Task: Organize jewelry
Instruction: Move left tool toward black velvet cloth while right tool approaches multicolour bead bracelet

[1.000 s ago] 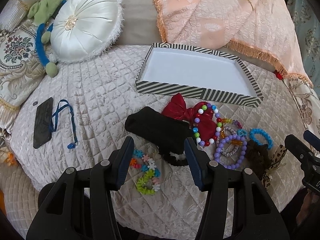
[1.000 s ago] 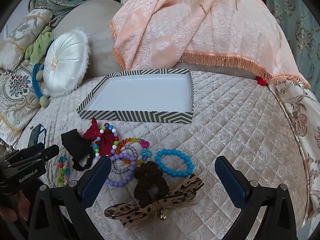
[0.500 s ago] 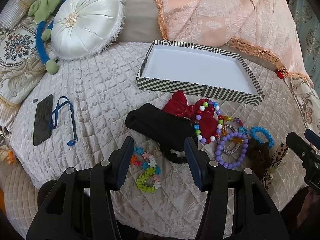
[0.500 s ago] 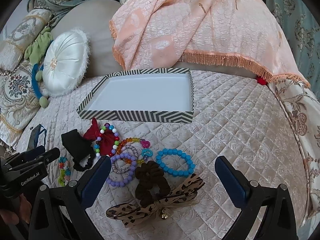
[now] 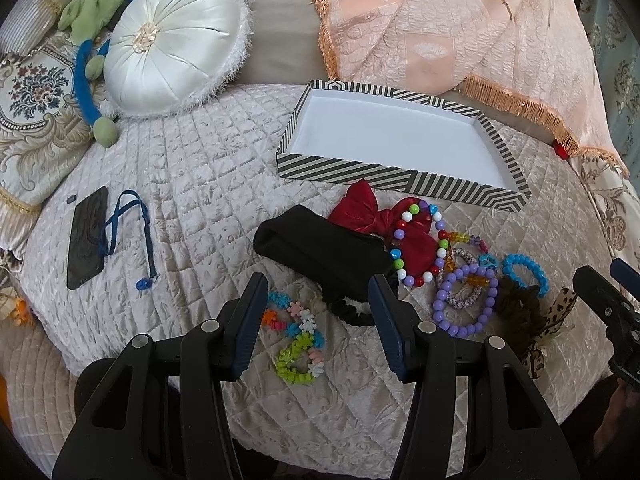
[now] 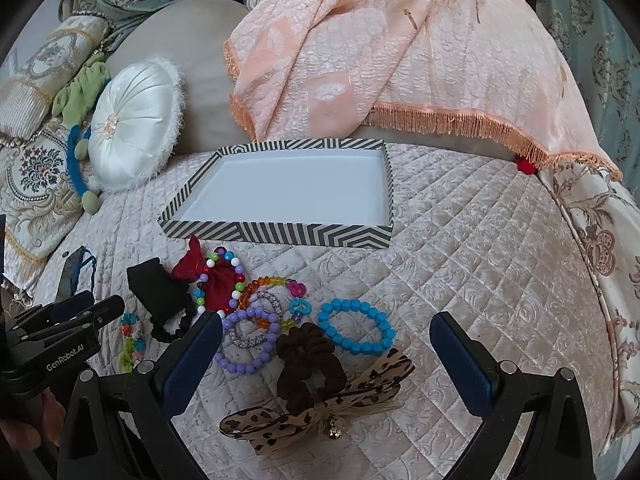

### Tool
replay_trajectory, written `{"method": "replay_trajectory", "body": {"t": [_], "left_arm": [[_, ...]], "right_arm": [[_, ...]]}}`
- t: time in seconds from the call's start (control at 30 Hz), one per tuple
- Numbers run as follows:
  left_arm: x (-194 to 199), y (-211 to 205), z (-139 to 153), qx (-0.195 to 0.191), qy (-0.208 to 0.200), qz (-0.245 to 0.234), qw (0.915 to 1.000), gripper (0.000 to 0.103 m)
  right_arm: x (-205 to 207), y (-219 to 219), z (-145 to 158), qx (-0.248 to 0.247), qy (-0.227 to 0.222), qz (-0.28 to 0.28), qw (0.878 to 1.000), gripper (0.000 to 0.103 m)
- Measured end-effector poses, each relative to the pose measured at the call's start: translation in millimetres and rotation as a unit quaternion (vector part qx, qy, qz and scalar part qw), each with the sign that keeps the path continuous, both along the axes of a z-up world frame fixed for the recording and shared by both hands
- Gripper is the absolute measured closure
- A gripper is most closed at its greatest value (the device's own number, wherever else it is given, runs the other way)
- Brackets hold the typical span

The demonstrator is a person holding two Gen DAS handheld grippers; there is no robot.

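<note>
A striped tray [image 6: 276, 236] is seen lying empty on the quilted bed [image 6: 460, 280], toward twelve o'clock in the right wrist view, with none of the jewelry yet placed in it. The pieces are clustered just in front of its near wall, from about seven to six o'clock in that view: a blue bead bracelet [image 6: 356, 330], a purple bead bracelet [image 6: 248, 340], a multicoloured bead bracelet [image 6: 220, 280] draped over a red bow [image 6: 216, 276], a brown scrunchie [image 6: 308, 364], a leopard bow [image 6: 320, 412], a black pouch [image 6: 160, 292] and a flower bracelet [image 5: 298, 340].

The left gripper [image 5: 316, 300] is held above the flower bracelet with its jaws spread and nothing between them. The right gripper [image 6: 326, 338] is held over the brown scrunchie and the blue bead bracelet, its jaws likewise spread wide and empty.

The step in hand is judged to be the first pick. It would be done well if one piece were singled out, since the purple bead bracelet, a sparkly ring and an amber strand overlap and could be dragged along together. The blue bead bracelet, lying apart at the one o'clock edge of the cluster, is judged the cleanest target for the right gripper; the flower bracelet, alone at six o'clock in the left wrist view, suits the left. One side of the loop should be pinched across the beads, and the soft quilt should not be caught. The piece should be lifted clear of the tray wall before release.
</note>
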State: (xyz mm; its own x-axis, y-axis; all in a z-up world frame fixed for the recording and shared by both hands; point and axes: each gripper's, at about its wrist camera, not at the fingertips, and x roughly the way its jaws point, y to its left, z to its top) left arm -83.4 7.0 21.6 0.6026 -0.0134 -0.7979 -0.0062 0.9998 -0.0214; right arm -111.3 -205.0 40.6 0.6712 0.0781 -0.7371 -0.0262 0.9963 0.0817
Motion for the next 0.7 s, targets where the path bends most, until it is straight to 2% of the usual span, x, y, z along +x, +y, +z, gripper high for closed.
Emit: {"method": "replay_trajectory", "body": {"t": [0.53,0.7], "left_arm": [[-1.4,2.3,-3.8,-0.001,0.003,0.003,1.0000,0.051],[-1.4,8.5,-3.4,-0.013,0.011,0.003,0.9998,0.051]], "right_arm": [[0.2,3.1,-3.0,0.001,0.004,0.004,1.000,0.000],[0.6,3.4,-5.3,0.000,0.008,0.005,1.000,0.000]]}}
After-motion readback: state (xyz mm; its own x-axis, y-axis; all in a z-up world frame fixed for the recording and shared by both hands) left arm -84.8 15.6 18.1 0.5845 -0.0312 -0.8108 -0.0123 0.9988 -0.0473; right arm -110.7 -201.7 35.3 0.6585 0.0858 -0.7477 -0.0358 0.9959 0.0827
